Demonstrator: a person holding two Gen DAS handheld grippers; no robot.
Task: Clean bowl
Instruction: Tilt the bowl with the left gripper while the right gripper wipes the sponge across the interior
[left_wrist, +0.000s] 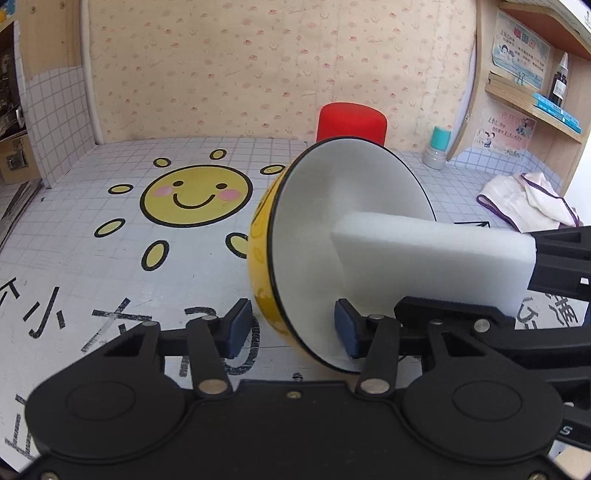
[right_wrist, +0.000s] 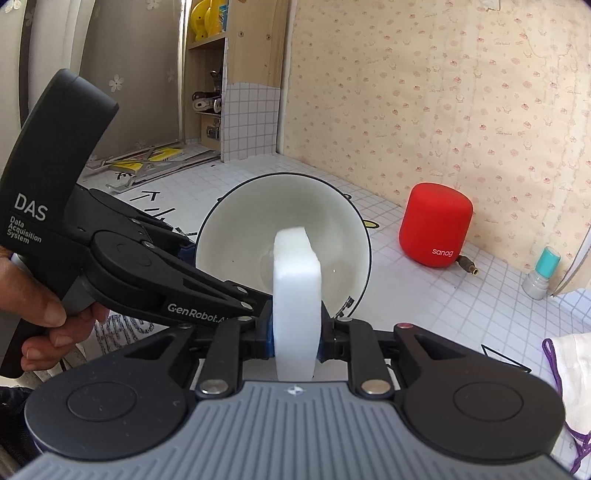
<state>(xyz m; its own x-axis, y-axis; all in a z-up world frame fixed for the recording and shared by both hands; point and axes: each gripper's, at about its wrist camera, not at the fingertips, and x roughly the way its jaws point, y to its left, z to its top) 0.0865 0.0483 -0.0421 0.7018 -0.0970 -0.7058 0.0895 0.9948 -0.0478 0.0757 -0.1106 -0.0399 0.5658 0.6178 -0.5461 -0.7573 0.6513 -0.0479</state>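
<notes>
Yellow outside, white inside, the bowl (left_wrist: 354, 236) sits tilted at frame centre above the counter (left_wrist: 110, 280), its lower rim clamped by the left tongs (left_wrist: 291, 326). Right tongs (right_wrist: 295, 332) grip a white sponge (right_wrist: 295, 295) pressed into the bowl's interior.

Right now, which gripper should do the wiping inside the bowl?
Right. The right gripper grips the white sponge, already reaching into the bowl; the left gripper clamps the bowl's rim, tilting it.

Home setting, likely a child's room: patterned wallpaper (left_wrist: 229, 66), wooden shelf (left_wrist: 532, 103) with books, tiled bench (right_wrist: 461, 302) with sun sticker (left_wrist: 197, 195).
</notes>
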